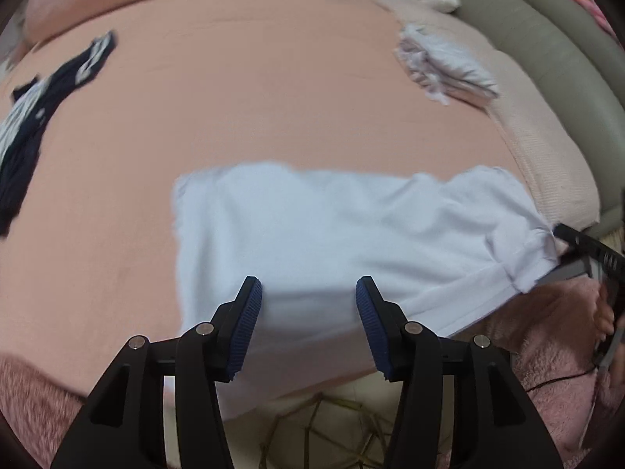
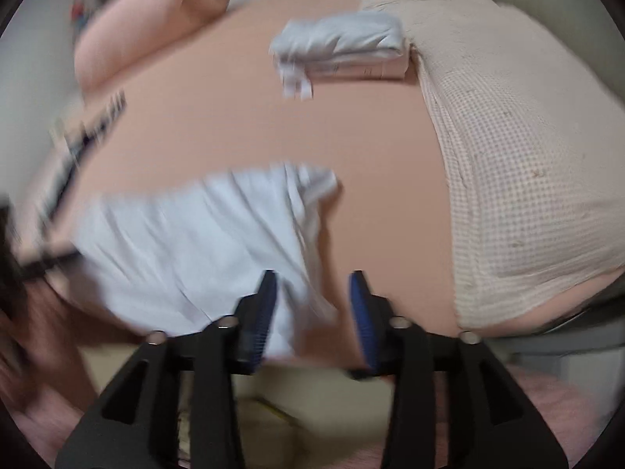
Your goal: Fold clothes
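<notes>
A white garment (image 1: 332, 226) lies folded into a wide rectangle near the front edge of a pink bed sheet (image 1: 242, 90). My left gripper (image 1: 308, 285) hovers over its near edge, blue pads apart, with nothing pinched between them. In the blurred right wrist view, my right gripper (image 2: 313, 275) is open above the right end of the same garment (image 2: 187, 242), where the cloth is bunched. The right gripper's black frame also shows at the garment's right end (image 1: 586, 246).
A folded stack of pale clothes (image 1: 445, 62) (image 2: 343, 43) sits at the back right. A navy and white garment (image 1: 35, 109) lies crumpled at the left. A checked blanket (image 2: 527, 179) covers the right side, and a pink pillow (image 2: 148, 27) lies at the back left.
</notes>
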